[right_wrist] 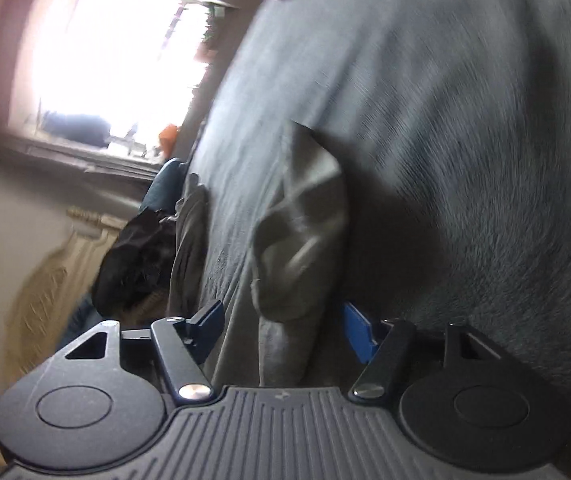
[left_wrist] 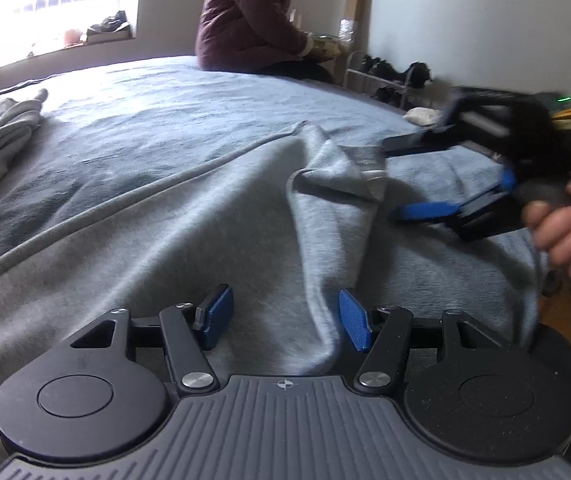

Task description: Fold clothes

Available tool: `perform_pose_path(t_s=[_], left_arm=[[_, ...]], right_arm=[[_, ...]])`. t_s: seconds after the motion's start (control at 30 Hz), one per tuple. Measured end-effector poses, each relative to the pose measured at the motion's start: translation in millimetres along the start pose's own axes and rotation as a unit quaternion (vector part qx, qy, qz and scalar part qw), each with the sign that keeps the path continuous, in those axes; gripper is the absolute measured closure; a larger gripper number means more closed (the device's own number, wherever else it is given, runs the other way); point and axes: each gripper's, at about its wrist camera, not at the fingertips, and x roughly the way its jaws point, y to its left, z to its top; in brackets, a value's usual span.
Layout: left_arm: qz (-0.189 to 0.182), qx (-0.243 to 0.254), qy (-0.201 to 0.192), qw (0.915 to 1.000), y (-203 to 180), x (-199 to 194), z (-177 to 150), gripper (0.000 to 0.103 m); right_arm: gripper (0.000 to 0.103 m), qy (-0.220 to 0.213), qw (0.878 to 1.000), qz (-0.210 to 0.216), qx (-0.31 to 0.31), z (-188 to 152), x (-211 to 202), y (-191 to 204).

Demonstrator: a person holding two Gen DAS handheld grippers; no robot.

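Note:
A grey sweatshirt-like garment [left_wrist: 189, 216] lies spread on the bed, with a raised fold [left_wrist: 337, 168] at the right. My left gripper [left_wrist: 283, 318] is open just over the garment's near part, with cloth between its blue pads. My right gripper [left_wrist: 389, 180] comes in from the right, rolled on its side, blurred, jaws open around the raised fold. In the right wrist view the fold [right_wrist: 301, 240] stands between the open fingers of the right gripper [right_wrist: 283, 334].
A second grey garment [left_wrist: 1, 140] lies bunched at the bed's left edge [right_wrist: 189, 248], next to dark clothes [right_wrist: 137, 256]. A person in a maroon jacket [left_wrist: 253, 20] sits on the bed's far side. A shoe rack [left_wrist: 385, 76] stands by the right wall.

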Motion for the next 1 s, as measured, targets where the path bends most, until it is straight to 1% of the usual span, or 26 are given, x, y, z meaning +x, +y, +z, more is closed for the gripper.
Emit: perform_pose_path(t_s=[0.07, 0.13, 0.17, 0.2, 0.23, 0.27, 0.3, 0.37, 0.4, 0.43, 0.5, 0.57, 0.63, 0.7, 0.73, 0.77, 0.83, 0.87, 0.9, 0.93, 0.97, 1.0], left_arm=[[-0.009, 0.001, -0.004, 1.0, -2.9, 2.8, 0.9, 0.049], [-0.018, 0.002, -0.012, 0.9998, -5.8, 6.9, 3.7, 0.052], [-0.022, 0.002, -0.016, 0.9996, -7.1, 9.2, 5.1, 0.059], [-0.023, 0.003, -0.018, 0.9996, -8.4, 11.9, 6.2, 0.065], [-0.021, 0.004, -0.018, 0.9996, -9.7, 13.9, 7.4, 0.07], [-0.018, 0.006, -0.021, 0.9996, -11.4, 14.0, 8.8, 0.08], [-0.018, 0.008, -0.028, 0.9994, -13.3, 11.4, 10.7, 0.084], [-0.029, 0.017, -0.048, 0.9983, -18.0, 2.2, 13.8, 0.086], [-0.041, 0.026, -0.06, 0.9971, -21.8, -3.2, 14.7, 0.086], [-0.054, 0.038, -0.069, 0.9954, -26.6, -7.3, 14.8, 0.086], [-0.072, 0.074, -0.078, 0.9916, -40.2, -11.3, 12.0, 0.086], [-0.078, 0.119, -0.072, 0.9872, -56.1, -7.8, 7.7, 0.086], [-0.089, 0.153, -0.048, 0.9831, -69.1, 2.8, 2.2, 0.086], [-0.101, 0.177, -0.008, 0.979, -79.2, 16.8, -2.5, 0.085], [-0.099, 0.191, 0.002, 0.9766, -84.0, 21.1, -4.9, 0.085], [-0.097, 0.204, 0.008, 0.9741, -88.3, 24.4, -7.0, 0.084], [-0.093, 0.22, 0.009, 0.9709, -89.4, 24.6, -8.1, 0.08], [-0.095, 0.223, 0.008, 0.97, -88.6, 22.6, -7.8, 0.074], [-0.096, 0.224, 0.007, 0.9699, -86.5, 20.3, -6.7, 0.067], [-0.094, 0.223, 0.005, 0.9703, -84.5, 17.1, -5.9, 0.066], [-0.092, 0.222, 0.001, 0.9707, -82.2, 13.6, -4.3, 0.065], [-0.088, 0.22, -0.005, 0.9715, -79.2, 9.8, -3.6, 0.064]], right_arm=[[0.035, 0.004, 1.0, 0.001, 0.017, 3.0, 6.4, -1.1], [0.035, 0.006, 0.999, 0.013, 0.031, 8.8, 11.6, 0.0], [0.035, 0.008, 0.999, 0.015, 0.038, 12.0, 14.8, -0.4], [0.04, 0.009, 0.999, 0.017, 0.044, 14.7, 17.4, -1.0], [0.044, 0.008, 0.999, 0.019, 0.05, 16.3, 19.1, -2.2], [0.057, 0.006, 0.998, 0.02, 0.054, 17.7, 19.7, -2.8], [0.071, 0.003, 0.998, 0.022, 0.054, 18.4, 18.0, -2.6], [0.075, -0.008, 0.999, 0.025, 0.047, 21.6, 10.1, -1.5], [0.079, -0.015, 0.999, 0.026, 0.038, 24.3, 6.0, 0.8], [0.084, -0.021, 0.999, 0.027, 0.03, 27.4, 1.3, 2.9], [0.09, -0.033, 0.999, 0.03, 0.013, 35.8, -11.1, 6.6], [0.093, -0.052, 0.998, 0.032, -0.006, 44.7, -24.7, 12.5], [0.095, -0.068, 0.997, 0.031, -0.026, 50.5, -42.7, 14.5], [0.095, -0.08, 0.996, 0.017, -0.046, 55.0, -56.2, 14.8], [0.095, -0.084, 0.995, 0.008, -0.056, 57.0, -61.3, 14.1], [0.095, -0.083, 0.995, -0.001, -0.062, 58.7, -65.0, 12.2], [0.089, -0.073, 0.994, -0.026, -0.075, 59.6, -65.5, 10.9], [0.083, -0.067, 0.994, -0.04, -0.082, 59.7, -65.2, 10.5], [0.063, -0.061, 0.993, -0.053, -0.087, 59.6, -63.4, 10.7], [0.055, -0.054, 0.993, -0.065, -0.087, 58.9, -60.5, 11.3], [0.051, -0.048, 0.992, -0.073, -0.087, 57.5, -61.1, 10.5], [0.05, -0.043, 0.992, -0.079, -0.085, 54.9, -62.8, 9.6]])
